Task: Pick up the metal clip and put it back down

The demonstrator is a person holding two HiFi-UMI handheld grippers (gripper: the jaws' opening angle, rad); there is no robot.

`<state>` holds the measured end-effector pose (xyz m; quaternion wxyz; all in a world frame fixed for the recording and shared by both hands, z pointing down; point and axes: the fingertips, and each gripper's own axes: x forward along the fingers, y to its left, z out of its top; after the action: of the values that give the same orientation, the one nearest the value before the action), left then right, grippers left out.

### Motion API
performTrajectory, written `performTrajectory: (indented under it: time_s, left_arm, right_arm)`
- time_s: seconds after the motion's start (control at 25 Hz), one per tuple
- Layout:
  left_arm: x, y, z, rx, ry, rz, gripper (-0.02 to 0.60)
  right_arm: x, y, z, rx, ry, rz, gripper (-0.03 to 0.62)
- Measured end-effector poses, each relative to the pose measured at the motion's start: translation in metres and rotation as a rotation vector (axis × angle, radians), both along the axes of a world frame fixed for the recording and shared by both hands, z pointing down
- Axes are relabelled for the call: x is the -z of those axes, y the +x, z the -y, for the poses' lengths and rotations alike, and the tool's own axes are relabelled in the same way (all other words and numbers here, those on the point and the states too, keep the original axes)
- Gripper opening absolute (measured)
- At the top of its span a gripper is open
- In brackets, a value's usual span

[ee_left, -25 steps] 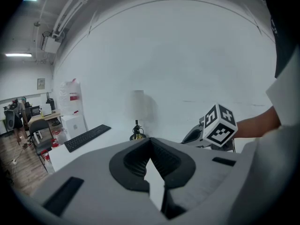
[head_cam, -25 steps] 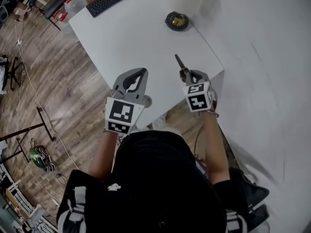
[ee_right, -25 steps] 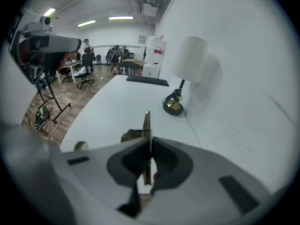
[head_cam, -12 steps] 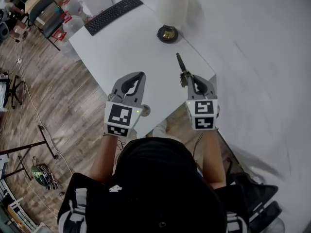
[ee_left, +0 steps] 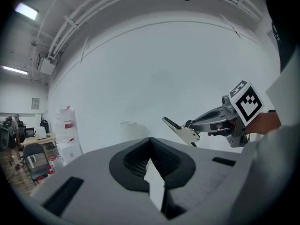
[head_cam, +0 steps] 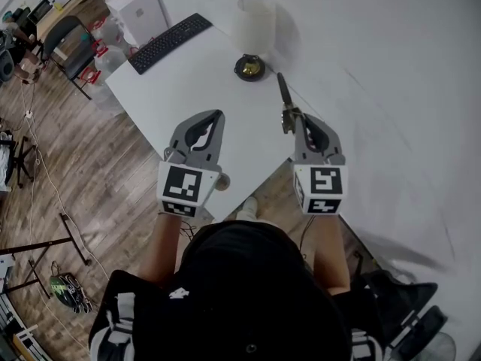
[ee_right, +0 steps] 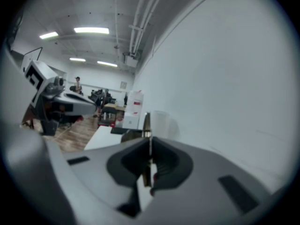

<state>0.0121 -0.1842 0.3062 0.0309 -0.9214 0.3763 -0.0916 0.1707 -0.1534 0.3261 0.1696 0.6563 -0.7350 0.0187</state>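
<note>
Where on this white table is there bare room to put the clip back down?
The widest bare patch of the table lies between the keyboard, the lamp and the near edge by the left gripper. Beside the lamp, toward the wall, only a narrow strip is left, near the metal clip in the right gripper. The far end is crowded.

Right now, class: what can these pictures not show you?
Clip: right gripper view, edge-on, its rear buried between the jaws.
Lamp: left gripper view, base hidden behind the left gripper.
Distant people: right gripper view, too small.
Keyboard: head view, keys too small to read.
</note>
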Motion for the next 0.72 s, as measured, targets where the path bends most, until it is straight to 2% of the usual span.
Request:
performTrajectory:
  time_s: [0.28,0.72]
  left_arm:
    - [0.009,0.003,-0.004,-0.015,0.021,-0.009,0.024]
    - [0.0,0.006,-0.004,-0.008,-0.008,0.003,0.025]
  right_arm:
    - [0.009,0.0,-0.007,0.005,0.025,0.016,0.038]
    - [-0.002,-0.003,-0.001,0.033,-0.016,0.005,0.038]
